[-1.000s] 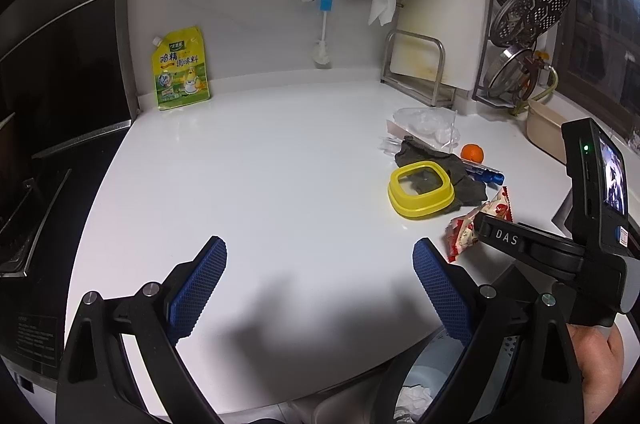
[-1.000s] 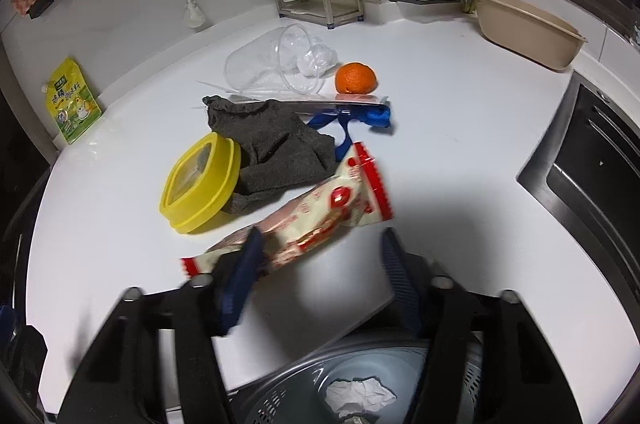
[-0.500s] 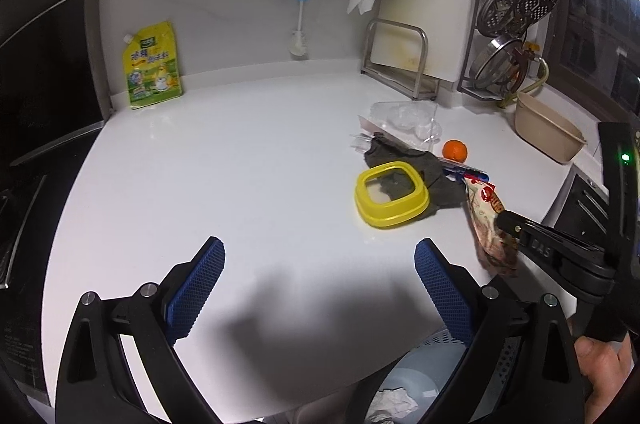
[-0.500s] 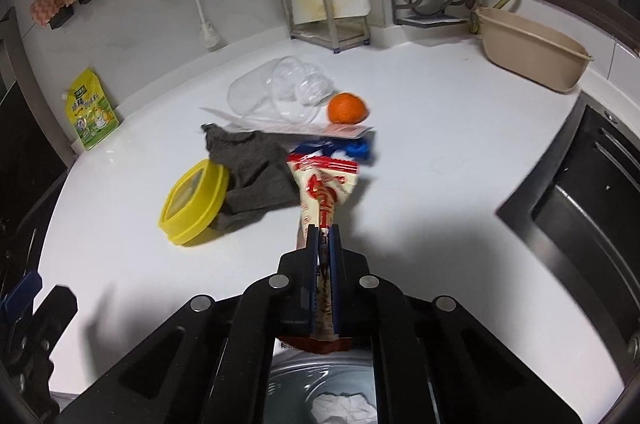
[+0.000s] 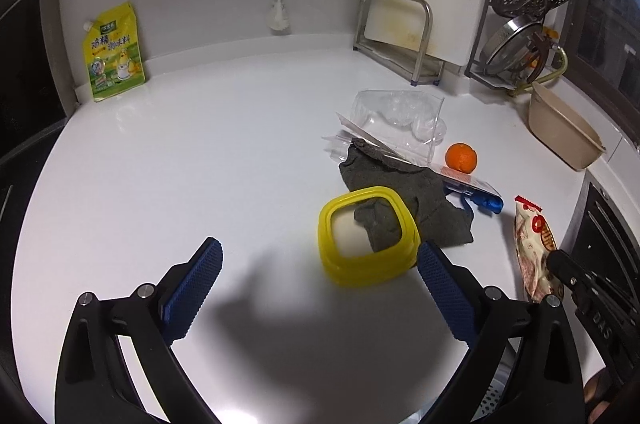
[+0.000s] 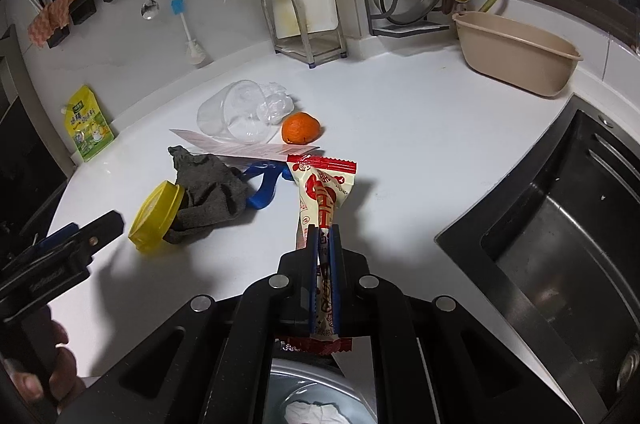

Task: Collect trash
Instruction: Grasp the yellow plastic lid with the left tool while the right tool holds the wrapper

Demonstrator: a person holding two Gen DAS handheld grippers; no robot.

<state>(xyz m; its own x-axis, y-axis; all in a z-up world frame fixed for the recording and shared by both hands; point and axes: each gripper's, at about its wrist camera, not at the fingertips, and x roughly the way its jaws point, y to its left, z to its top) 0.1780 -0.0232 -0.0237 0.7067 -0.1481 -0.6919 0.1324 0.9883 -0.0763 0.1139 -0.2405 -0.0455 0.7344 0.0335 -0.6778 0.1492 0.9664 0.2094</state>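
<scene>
My right gripper (image 6: 325,236) is shut on a red and white snack wrapper (image 6: 322,190), which stands up off the white counter (image 6: 400,128); the same wrapper (image 5: 534,248) shows at the right of the left wrist view. Below it, at the counter's edge, sits a bin (image 6: 308,404) with crumpled white paper inside. My left gripper (image 5: 316,284) is open over the counter, just short of a yellow lid (image 5: 366,236). Behind the lid lie a grey cloth (image 5: 404,196), a clear plastic cup (image 5: 396,116), a blue-handled item in clear packaging (image 5: 476,196) and an orange (image 5: 461,157).
A yellow pouch (image 5: 114,54) leans on the back wall at left. A cutting board rack (image 5: 400,36), a pot lid rack (image 5: 536,8) and a beige basin (image 5: 564,128) line the back right. A dark sink (image 6: 560,244) lies right of the counter.
My right gripper went from open around the snack wrapper to shut on it, then lifted it upright off the counter. My left gripper moved in closer to the yellow lid, staying open.
</scene>
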